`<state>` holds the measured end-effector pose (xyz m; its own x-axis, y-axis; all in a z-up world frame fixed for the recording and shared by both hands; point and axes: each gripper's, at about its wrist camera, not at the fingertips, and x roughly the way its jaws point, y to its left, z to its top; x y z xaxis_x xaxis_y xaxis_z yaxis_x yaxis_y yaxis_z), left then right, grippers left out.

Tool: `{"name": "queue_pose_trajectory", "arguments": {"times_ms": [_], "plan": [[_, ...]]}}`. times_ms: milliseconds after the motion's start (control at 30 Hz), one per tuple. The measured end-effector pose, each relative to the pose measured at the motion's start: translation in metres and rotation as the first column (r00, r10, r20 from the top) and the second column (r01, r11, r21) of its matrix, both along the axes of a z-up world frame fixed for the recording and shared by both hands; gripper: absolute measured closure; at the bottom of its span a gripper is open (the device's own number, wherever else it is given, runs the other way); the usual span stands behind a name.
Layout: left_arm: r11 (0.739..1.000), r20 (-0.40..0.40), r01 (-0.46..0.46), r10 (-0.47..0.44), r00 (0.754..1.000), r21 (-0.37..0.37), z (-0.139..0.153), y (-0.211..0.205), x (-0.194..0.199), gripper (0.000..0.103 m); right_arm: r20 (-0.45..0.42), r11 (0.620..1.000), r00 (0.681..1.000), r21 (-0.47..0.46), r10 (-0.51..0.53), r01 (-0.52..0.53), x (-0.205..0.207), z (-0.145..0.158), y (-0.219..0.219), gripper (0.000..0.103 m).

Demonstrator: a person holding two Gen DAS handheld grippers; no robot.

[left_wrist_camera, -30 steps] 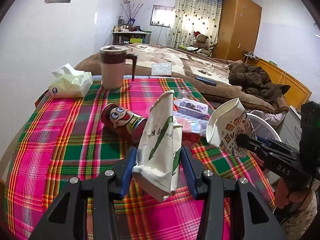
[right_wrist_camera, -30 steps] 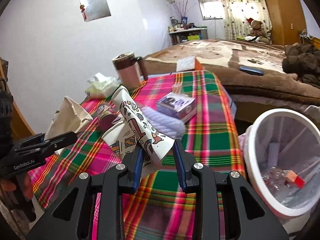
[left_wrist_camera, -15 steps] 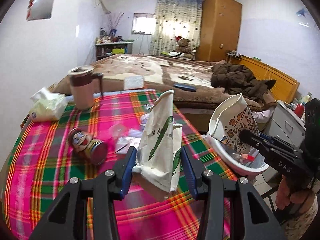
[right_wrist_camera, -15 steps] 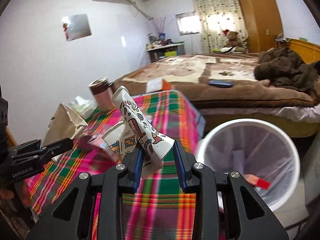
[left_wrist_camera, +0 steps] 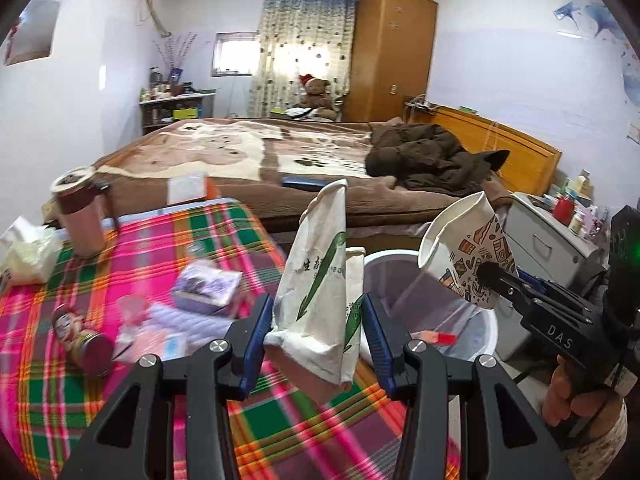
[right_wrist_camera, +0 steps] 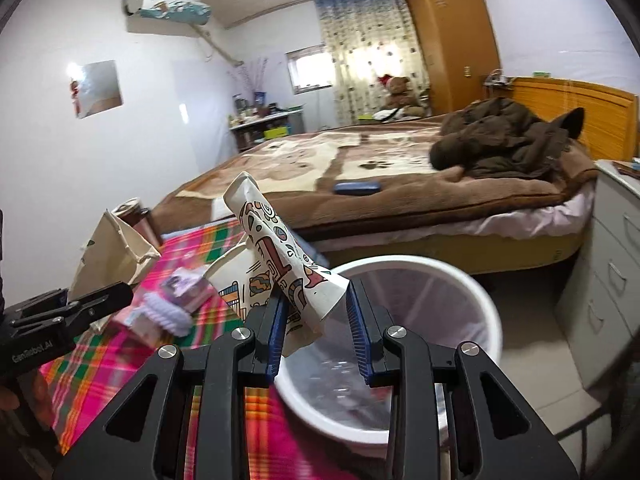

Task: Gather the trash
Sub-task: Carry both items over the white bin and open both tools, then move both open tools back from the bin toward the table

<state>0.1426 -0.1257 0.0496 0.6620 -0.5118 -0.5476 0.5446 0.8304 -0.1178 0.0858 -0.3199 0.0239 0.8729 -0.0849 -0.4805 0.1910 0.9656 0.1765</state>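
Gripping a crumpled white paper bag (left_wrist_camera: pixel 316 300) printed with a green leaf, the left gripper (left_wrist_camera: pixel 316 340) holds it upright between its blue pads, over the edge of a table draped in a pink and green plaid cloth (left_wrist_camera: pixel 100 400). The right gripper (right_wrist_camera: pixel 316 328) has its jaws clamped on a squashed patterned paper cup (right_wrist_camera: pixel 280 264), which tilts up and to the left above the rim of a white trash bin (right_wrist_camera: pixel 460 280) lined with a clear bag. In the left wrist view the cup (left_wrist_camera: pixel 464 256) hangs over the bin (left_wrist_camera: pixel 490 328), just right of the paper bag. On the cloth lie a cartoon-faced can (left_wrist_camera: pixel 80 340) on its side, a small purple box (left_wrist_camera: pixel 208 288), a brown mug (left_wrist_camera: pixel 78 216) and a tissue pack (left_wrist_camera: pixel 26 252). A bed (right_wrist_camera: pixel 360 168) with a brown blanket stands behind, a dark jacket (right_wrist_camera: pixel 508 140) heaped on it.
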Motion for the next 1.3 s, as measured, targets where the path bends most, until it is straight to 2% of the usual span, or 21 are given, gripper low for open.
{"name": "queue_pose_trajectory", "arguments": {"times_ms": [167, 400, 733, 900, 967, 1033, 1200, 1300], "plan": [[0.999, -0.014, 0.053, -0.053, 0.998, -0.009, -0.004, -0.035, 0.003, 0.055, -0.023, 0.996, 0.996, -0.024, -0.083, 0.082, 0.000, -0.004, -0.021, 0.072], [0.995, -0.039, 0.097, -0.095, 0.995, 0.026, -0.022, -0.078, 0.007, 0.055, -0.080, 0.985, 0.983, -0.058, -0.165, 0.160, 0.001, -0.016, -0.046, 0.072], [0.991, -0.080, 0.112, -0.106, 0.991, 0.073, -0.041, -0.109, 0.014, 0.054, -0.164, 0.979, 0.966, -0.081, -0.199, 0.188, 0.011, -0.035, -0.064, 0.072], [0.990, -0.098, 0.125, -0.118, 0.988, 0.067, -0.045, -0.116, 0.018, 0.044, -0.207, 0.978, 0.958, -0.102, -0.200, 0.183, 0.016, -0.042, -0.067, 0.071], [0.990, -0.094, 0.122, -0.115, 0.989, 0.072, -0.045, -0.117, 0.018, 0.032, -0.218, 0.978, 0.956, -0.101, -0.198, 0.180, 0.017, -0.044, -0.068, 0.071], [0.990, -0.099, 0.125, -0.118, 0.988, 0.065, -0.045, -0.115, 0.017, 0.029, -0.218, 0.978, 0.955, -0.099, -0.201, 0.183, 0.015, -0.043, -0.068, 0.070], [0.992, -0.094, 0.108, -0.102, 0.990, 0.061, -0.042, -0.109, 0.018, 0.027, -0.195, 0.981, 0.963, -0.081, -0.187, 0.174, 0.013, -0.038, -0.065, 0.043], [0.994, -0.088, 0.095, -0.090, 0.992, 0.050, -0.039, -0.101, 0.017, 0.026, -0.186, 0.981, 0.965, -0.088, -0.188, 0.174, 0.012, -0.035, -0.061, 0.043]]}}
